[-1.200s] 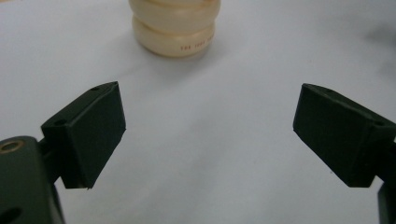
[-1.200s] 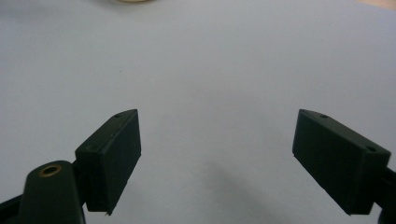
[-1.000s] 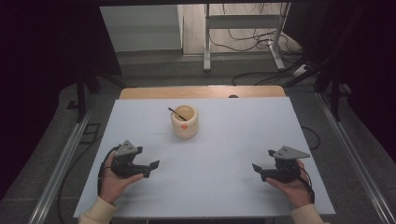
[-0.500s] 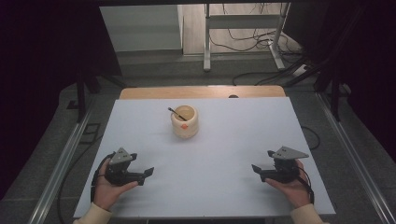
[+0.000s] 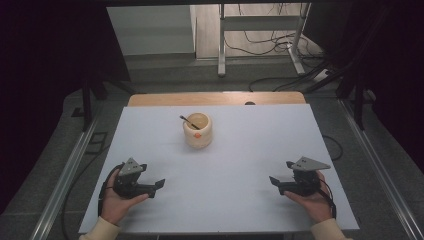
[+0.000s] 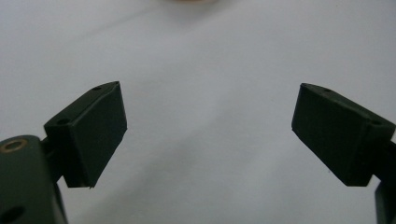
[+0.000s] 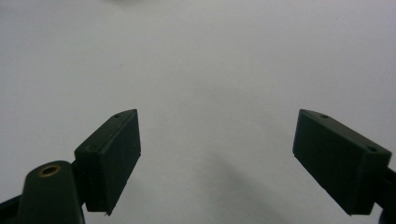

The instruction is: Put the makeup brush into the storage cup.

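At the near left of the white table (image 5: 240, 165), the left gripper (image 5: 159, 184) rests low with its jaws spread wide on nothing. The wooden cup (image 5: 198, 130) (a thin dark utensil (image 5: 187, 120) leans in it) stands mid-table, well apart from both grippers. At the near right, the right gripper (image 5: 274, 181) also gapes empty.

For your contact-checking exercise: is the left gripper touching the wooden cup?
Apart. The high view shows bare table between the left gripper and the wooden cup.
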`<state>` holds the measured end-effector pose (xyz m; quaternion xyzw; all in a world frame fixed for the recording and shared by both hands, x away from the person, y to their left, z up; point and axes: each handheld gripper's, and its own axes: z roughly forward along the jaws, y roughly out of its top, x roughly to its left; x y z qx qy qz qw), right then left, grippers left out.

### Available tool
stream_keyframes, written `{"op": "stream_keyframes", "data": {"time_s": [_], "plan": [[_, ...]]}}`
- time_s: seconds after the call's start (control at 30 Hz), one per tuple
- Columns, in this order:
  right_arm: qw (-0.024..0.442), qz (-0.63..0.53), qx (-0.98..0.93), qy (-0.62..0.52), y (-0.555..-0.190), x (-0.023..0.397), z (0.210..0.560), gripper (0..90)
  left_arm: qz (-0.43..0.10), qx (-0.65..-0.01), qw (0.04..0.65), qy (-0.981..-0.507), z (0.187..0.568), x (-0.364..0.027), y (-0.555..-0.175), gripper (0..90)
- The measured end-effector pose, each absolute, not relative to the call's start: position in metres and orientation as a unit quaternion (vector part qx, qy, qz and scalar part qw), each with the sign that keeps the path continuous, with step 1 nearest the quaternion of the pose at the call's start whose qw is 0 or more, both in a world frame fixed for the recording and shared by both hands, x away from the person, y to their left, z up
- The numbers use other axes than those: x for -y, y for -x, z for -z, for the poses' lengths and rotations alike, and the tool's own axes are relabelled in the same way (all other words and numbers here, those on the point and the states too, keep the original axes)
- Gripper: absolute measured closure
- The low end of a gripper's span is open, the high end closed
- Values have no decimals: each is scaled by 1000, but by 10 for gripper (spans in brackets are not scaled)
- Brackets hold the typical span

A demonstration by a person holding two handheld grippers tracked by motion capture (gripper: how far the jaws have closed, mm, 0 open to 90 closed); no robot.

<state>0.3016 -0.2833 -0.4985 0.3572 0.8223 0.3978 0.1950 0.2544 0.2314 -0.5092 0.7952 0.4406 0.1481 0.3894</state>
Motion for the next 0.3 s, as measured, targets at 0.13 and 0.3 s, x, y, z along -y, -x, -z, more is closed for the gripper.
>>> {"op": "stream_keyframes", "data": {"time_s": [0.13,0.3], "plan": [[195,-399,-822,-357,-302,283,498,155,-150,-440,388,-796,510,-231,-254,106],[195,-398,-822,-358,-303,283,499,153,-159,-436,389,-796,510,-231,-254,104]]}}
